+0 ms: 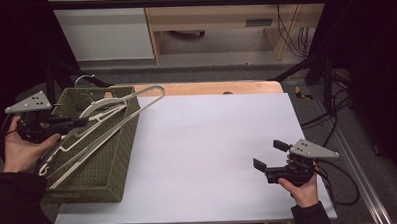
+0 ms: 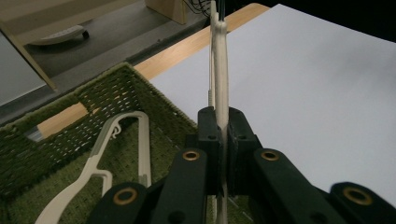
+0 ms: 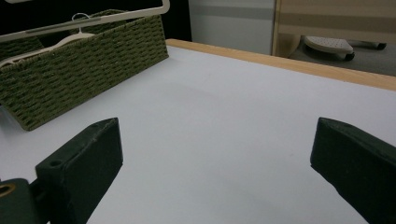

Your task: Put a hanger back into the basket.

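Left claw (image 1: 81, 120) is squeezing a white hanger (image 1: 136, 105) tight, holding it over the green basket (image 1: 119, 160), with one end poking out past the basket's rim. Right claw (image 1: 270, 155) is sitting wide open and empty, far from the basket on the white tabletop (image 1: 202, 142).

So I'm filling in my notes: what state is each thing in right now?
Left tongs: shut on a hanger.
Held hanger: lifted, jutting over the basket rim.
Other hangers: lying in the basket.
Basket: open-topped, on the table.
Right tongs: open, empty.
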`<act>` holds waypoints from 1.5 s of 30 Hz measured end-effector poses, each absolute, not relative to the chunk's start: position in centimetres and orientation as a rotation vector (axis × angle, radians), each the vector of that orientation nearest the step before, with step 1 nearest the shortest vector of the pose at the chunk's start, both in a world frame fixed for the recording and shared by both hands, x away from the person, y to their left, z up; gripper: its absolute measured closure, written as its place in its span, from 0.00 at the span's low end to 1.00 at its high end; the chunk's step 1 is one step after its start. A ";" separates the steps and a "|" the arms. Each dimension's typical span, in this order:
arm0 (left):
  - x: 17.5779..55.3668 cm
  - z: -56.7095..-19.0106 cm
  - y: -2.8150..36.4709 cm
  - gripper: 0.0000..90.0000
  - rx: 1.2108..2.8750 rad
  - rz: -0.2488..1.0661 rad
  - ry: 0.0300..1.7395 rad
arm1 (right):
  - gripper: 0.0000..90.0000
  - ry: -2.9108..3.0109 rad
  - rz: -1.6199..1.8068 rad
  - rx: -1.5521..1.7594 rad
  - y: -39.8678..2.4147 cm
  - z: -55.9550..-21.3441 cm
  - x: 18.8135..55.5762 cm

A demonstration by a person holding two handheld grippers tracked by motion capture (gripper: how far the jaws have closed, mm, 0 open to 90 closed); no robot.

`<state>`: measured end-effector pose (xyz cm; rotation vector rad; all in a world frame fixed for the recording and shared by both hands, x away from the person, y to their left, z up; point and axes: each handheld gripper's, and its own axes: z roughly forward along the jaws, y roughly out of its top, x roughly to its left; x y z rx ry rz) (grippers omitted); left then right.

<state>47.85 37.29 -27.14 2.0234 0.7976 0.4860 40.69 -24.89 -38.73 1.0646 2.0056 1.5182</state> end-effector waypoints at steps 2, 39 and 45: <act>48.0 -27.3 38.1 0.96 2.017 0.491 0.816 | 0.03 2.000 1.521 1.068 -24.9 -38.7 40.7; 49.0 -29.4 44.4 0.96 1.998 0.559 1.015 | 0.01 2.000 1.501 1.082 -25.0 -39.0 40.9; 49.7 -30.1 43.5 0.96 2.018 0.549 1.022 | 0.01 1.995 1.503 1.086 -25.0 -39.0 40.8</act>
